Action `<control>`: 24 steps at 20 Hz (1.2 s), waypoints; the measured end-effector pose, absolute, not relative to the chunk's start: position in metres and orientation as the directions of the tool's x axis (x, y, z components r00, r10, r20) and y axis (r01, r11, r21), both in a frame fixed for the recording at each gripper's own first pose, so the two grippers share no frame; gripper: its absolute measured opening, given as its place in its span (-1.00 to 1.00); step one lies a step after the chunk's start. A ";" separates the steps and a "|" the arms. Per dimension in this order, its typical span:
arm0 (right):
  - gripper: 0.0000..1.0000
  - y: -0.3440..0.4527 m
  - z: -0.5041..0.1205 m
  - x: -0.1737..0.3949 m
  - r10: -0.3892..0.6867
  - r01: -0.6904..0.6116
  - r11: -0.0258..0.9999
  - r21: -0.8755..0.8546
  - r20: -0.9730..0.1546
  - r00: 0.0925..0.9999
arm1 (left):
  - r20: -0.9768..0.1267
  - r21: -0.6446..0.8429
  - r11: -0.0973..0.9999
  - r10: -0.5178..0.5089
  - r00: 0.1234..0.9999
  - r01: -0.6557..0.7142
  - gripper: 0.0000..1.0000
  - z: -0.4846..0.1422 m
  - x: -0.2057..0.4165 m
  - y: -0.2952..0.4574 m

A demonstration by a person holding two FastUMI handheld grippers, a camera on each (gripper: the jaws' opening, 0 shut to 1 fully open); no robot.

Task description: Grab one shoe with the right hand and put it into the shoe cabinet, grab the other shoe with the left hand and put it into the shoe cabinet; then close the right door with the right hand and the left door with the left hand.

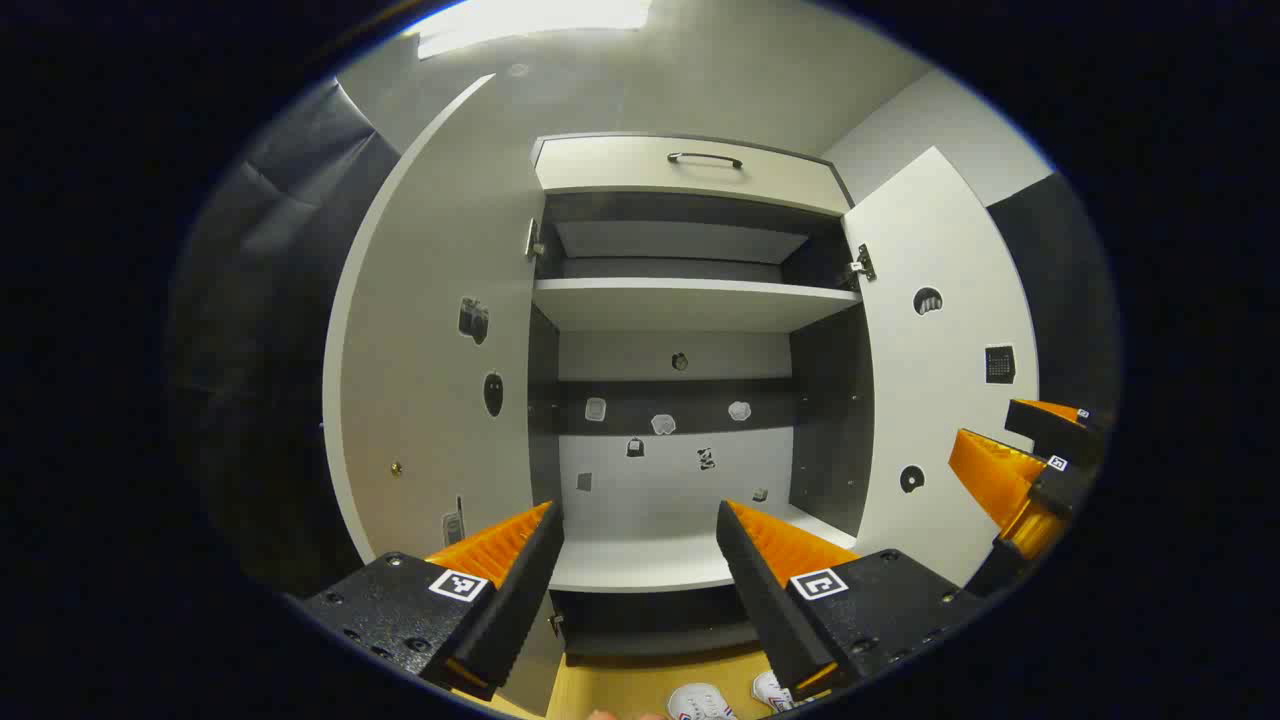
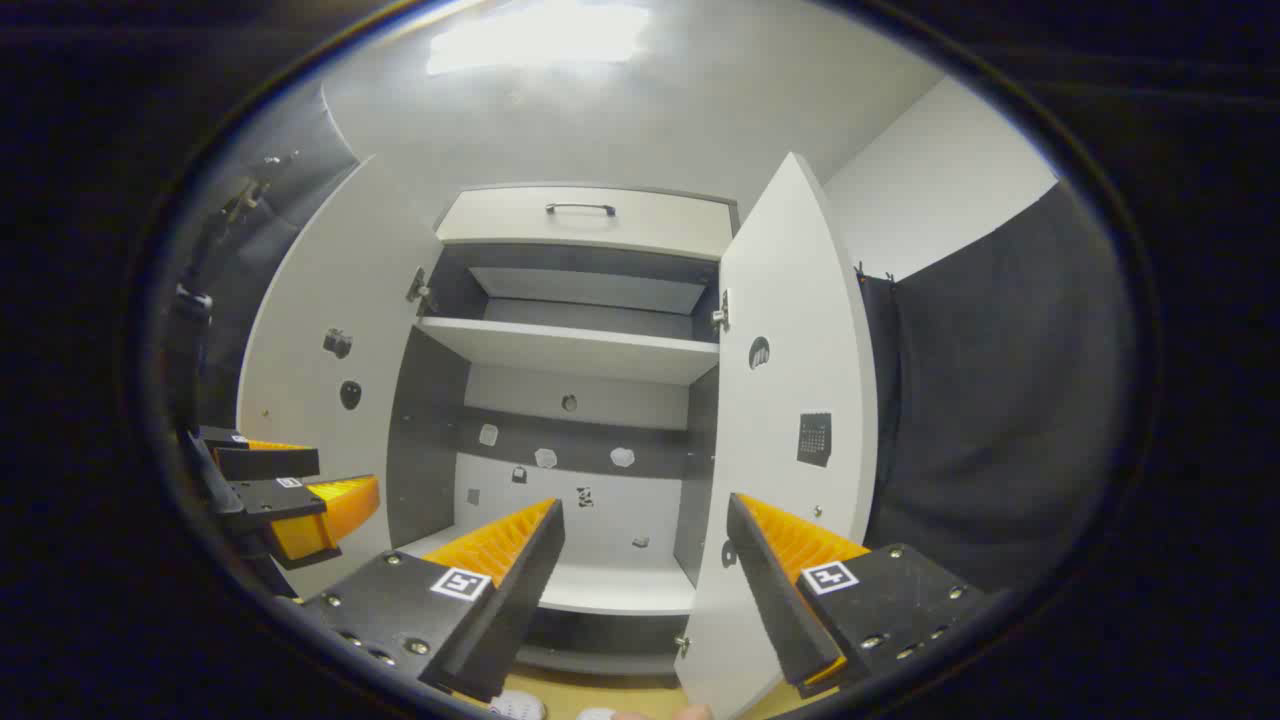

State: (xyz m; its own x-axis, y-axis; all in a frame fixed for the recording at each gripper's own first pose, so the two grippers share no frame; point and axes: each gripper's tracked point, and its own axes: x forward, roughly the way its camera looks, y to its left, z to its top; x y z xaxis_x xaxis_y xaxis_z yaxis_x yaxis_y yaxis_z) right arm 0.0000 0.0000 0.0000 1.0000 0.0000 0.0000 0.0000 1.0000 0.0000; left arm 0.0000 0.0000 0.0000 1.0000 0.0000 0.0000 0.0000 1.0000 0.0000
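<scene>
Left door (image 1: 430,330) hangs open; the left gripper (image 1: 640,540), wide open, holds nothing. The shoe cabinet (image 1: 690,300) shelves are bare, shoes (image 1: 700,702) on the floor below. Right gripper (image 2: 645,540) likewise gapes empty beside the open right door (image 2: 790,400): nothing done yet

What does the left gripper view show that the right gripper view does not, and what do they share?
Left gripper view: the black-and-orange right gripper at the right edge, in front of the white right door, which is seen broadly.
Right gripper view: the black-and-orange left gripper at the left edge; the right door stands nearly edge-on.
Both: the white shoe cabinet with both doors open, its shelves bare, white shoes on the floor at the bottom edge, and open jaws in front.
</scene>
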 end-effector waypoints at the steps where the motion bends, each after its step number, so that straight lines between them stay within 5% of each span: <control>1: 0.94 0.000 -0.003 0.001 -0.001 0.001 1.000 -0.008 -0.011 1.000 | -0.002 0.002 1.000 0.002 1.000 -0.002 0.88 -0.001 0.001 0.001; 17: 0.94 0.013 -0.061 -0.001 0.009 -0.012 1.000 -0.025 -0.148 0.989 | -0.013 -0.003 1.000 0.008 1.000 -0.008 0.89 -0.007 -0.003 0.007; 24: 0.95 0.022 -0.154 -0.016 0.017 -0.033 0.999 -0.034 -0.391 0.920 | -0.022 0.011 0.999 0.033 0.999 -0.032 0.89 -0.009 -0.008 0.017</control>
State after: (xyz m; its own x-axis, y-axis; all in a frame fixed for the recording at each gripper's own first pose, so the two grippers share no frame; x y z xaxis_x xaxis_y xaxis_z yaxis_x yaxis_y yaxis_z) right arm -0.0161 0.0224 -0.1540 0.9204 0.0172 -0.3907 -0.0329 0.9989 -0.0336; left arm -0.0081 0.0169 -0.0092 0.9992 0.0326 -0.0221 -0.0323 0.9994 0.0113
